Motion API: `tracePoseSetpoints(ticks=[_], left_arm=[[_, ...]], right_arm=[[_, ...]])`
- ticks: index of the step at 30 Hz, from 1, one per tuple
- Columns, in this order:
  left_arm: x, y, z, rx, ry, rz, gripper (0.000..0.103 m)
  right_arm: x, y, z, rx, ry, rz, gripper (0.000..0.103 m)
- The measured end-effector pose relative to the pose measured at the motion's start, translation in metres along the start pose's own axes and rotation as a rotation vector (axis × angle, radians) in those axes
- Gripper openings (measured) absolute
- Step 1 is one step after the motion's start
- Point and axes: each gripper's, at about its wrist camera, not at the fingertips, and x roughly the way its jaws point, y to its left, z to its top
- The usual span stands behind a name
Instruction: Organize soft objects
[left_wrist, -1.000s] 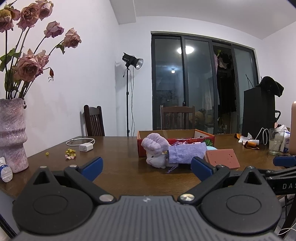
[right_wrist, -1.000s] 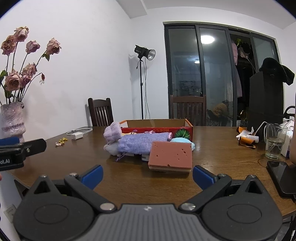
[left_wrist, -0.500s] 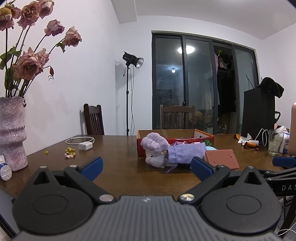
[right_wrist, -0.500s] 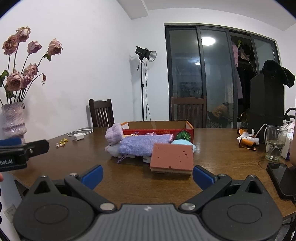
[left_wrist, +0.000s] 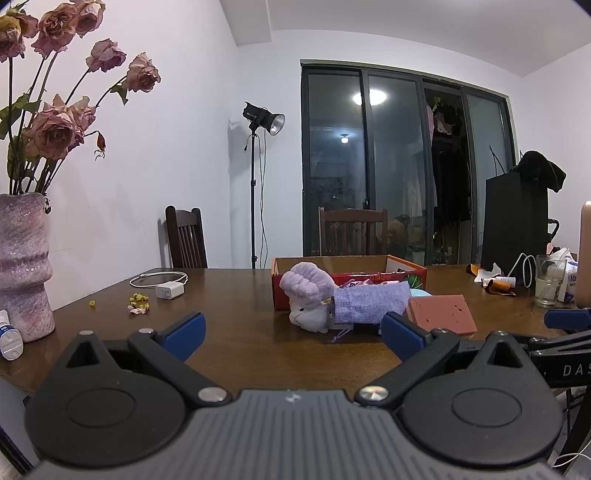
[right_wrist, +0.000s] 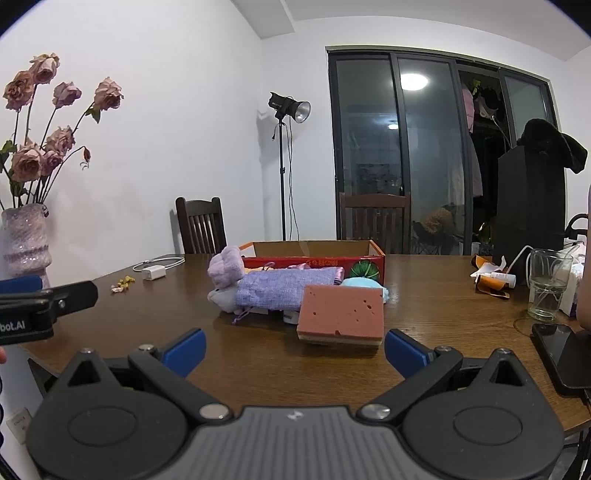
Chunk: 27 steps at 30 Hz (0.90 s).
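A purple plush toy (left_wrist: 308, 295) lies on the brown table with a lilac woven pouch (left_wrist: 371, 302) over it, in front of a red cardboard box (left_wrist: 347, 277). A pink sponge (left_wrist: 441, 319) lies to their right, a light blue soft thing (right_wrist: 364, 283) behind it. In the right wrist view the plush (right_wrist: 225, 275), pouch (right_wrist: 284, 290), sponge (right_wrist: 341, 314) and box (right_wrist: 314, 254) sit ahead. My left gripper (left_wrist: 291, 330) is open and empty, short of the plush. My right gripper (right_wrist: 293, 349) is open and empty, just short of the sponge.
A pink vase of dried roses (left_wrist: 22, 266) stands at the left edge. A white charger with cable (left_wrist: 168, 290) and yellow petals (left_wrist: 138, 302) lie behind it. A glass (right_wrist: 546, 284), wrappers (right_wrist: 491, 278) and a black phone (right_wrist: 563, 356) sit at the right. Chairs stand behind the table.
Both grippers have crept slightly forward and the views have risen a little. Nothing on the table has moved.
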Motion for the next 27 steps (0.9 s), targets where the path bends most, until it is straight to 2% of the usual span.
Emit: tracePoseSetpoints(ticks=[16, 27], left_arm=[[0.002, -0.001, 0.001, 0.006, 0.004, -0.004, 0.103], [0.033, -0.009, 0.008, 0.000, 0.027, 0.017, 0.103]], right_arm=[[-0.003, -0.001, -0.001, -0.002, -0.004, -0.001, 0.103], [0.011, -0.025, 0.002, 0.050, -0.014, -0.024, 0.103]])
